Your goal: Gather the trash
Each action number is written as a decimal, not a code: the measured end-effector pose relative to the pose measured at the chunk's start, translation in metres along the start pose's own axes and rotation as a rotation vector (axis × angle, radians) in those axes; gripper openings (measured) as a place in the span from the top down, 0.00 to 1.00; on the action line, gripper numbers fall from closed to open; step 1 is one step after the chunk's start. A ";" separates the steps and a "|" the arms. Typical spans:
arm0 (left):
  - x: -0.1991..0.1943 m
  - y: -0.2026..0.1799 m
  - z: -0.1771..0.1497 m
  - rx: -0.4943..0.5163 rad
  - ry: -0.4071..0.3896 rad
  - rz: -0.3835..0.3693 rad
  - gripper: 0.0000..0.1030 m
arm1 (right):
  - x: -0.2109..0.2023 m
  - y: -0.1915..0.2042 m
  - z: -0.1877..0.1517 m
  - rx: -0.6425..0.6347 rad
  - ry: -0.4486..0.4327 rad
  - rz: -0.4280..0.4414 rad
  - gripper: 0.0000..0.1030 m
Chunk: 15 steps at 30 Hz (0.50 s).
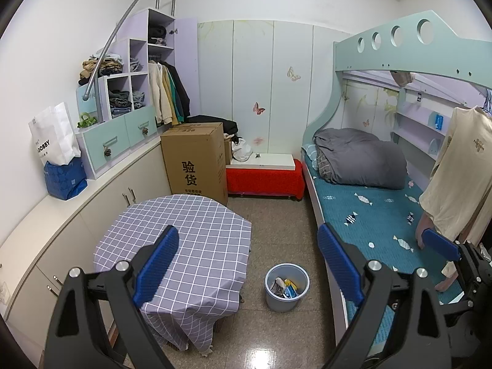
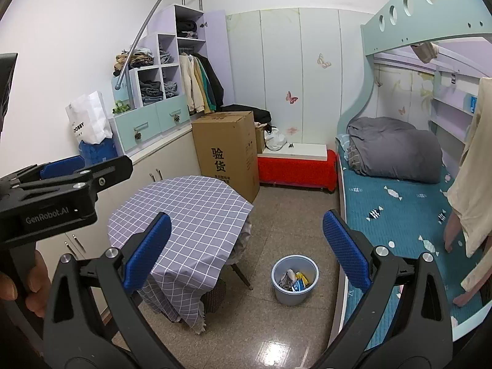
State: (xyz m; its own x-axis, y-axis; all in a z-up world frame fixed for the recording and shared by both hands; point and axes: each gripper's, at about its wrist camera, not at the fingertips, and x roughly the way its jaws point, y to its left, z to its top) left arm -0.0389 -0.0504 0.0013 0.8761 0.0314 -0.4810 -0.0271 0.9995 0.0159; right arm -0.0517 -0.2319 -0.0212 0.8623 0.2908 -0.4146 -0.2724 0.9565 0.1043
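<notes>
A light blue bin (image 1: 283,303) stands on the floor between the table and the bed, and it holds crumpled wrappers (image 1: 284,286) in white, yellow and blue. The same bin (image 2: 292,298) and wrappers (image 2: 293,278) show in the right wrist view. My left gripper (image 1: 248,229) is open and empty, high above the floor and short of the bin. My right gripper (image 2: 246,214) is likewise open and empty, at about the same height. One blue pad (image 1: 439,244) of the right gripper shows at the right edge.
A table under a grey checked cloth (image 1: 184,246) stands left of the bin. A bunk bed with a teal sheet (image 1: 369,215) runs along the right, with a cream shirt (image 1: 458,169) hanging over it. Behind are a cardboard box (image 1: 195,160) and a red bench (image 1: 264,180). Low cabinets (image 1: 61,230) line the left wall.
</notes>
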 end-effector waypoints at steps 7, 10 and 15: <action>0.000 0.000 -0.002 0.001 0.001 0.000 0.13 | 0.000 0.001 0.000 -0.001 0.001 -0.001 0.06; -0.001 0.001 -0.002 0.001 0.001 -0.001 0.13 | 0.001 0.002 -0.002 -0.002 0.004 -0.001 0.06; -0.001 0.000 -0.001 0.001 0.001 0.000 0.13 | 0.001 0.002 -0.003 -0.001 0.006 0.000 0.06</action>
State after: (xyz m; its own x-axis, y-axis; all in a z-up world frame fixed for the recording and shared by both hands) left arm -0.0398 -0.0500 0.0008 0.8754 0.0312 -0.4824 -0.0267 0.9995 0.0163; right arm -0.0528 -0.2301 -0.0242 0.8598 0.2902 -0.4201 -0.2725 0.9566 0.1031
